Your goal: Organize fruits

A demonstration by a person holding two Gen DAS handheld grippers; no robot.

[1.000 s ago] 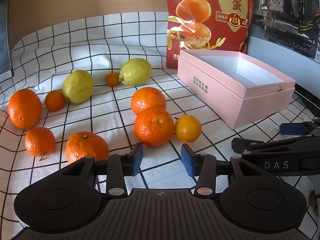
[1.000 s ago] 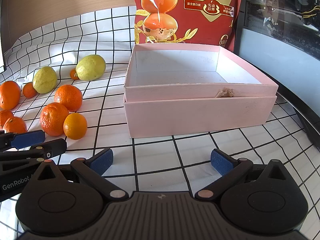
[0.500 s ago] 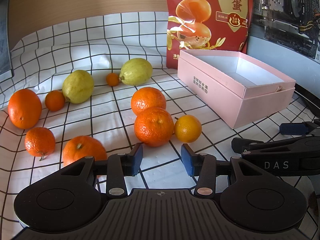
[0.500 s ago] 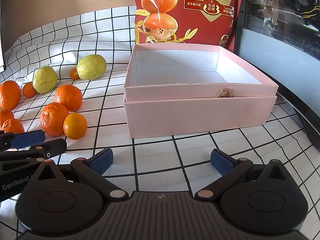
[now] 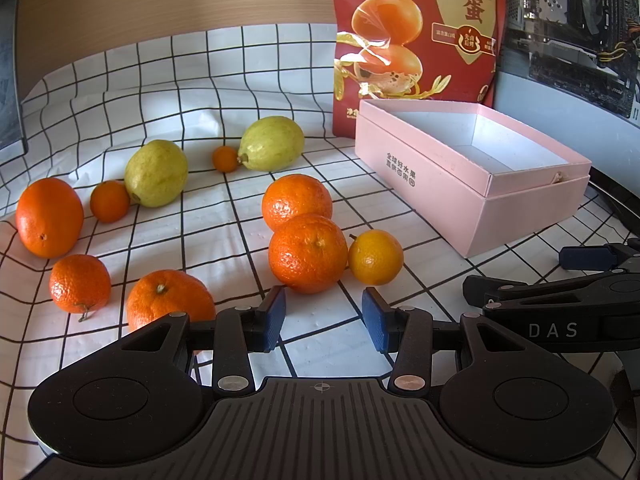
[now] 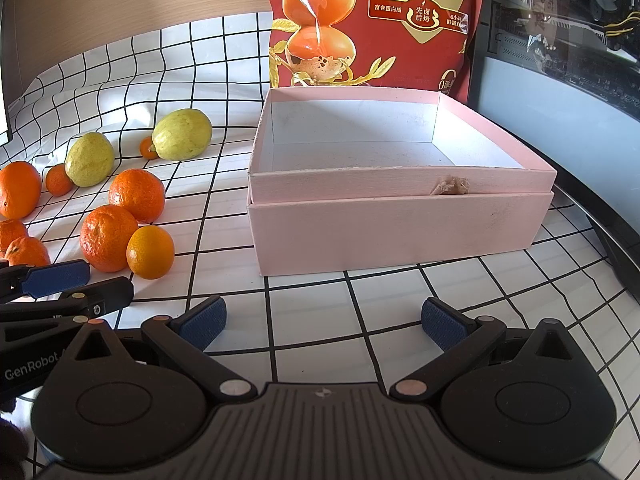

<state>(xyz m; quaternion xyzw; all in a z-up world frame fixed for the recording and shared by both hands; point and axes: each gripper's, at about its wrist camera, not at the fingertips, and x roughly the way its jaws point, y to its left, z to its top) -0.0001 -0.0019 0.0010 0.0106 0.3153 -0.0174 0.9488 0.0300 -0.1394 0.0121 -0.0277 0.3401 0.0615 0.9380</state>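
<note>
On the white grid-printed cloth (image 5: 240, 80), a round orange mandarin (image 5: 168, 298) has rolled slightly just outside the left gripper (image 5: 324, 322), whose jaws, like those of the right gripper (image 6: 324, 322), stand parted and empty; sorting appears unstarted.

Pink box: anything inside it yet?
Nothing shows inside the pink box: the right wrist view shows bare white floor and walls. The strip of floor just behind its near wall is hidden. All fruit, like the nearest orange, lies outside on the checked cloth.

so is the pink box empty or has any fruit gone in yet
Empty. The pink box is open on top, its white floor bare in both views. All the fruit lies on the checked cloth beside it.
</note>
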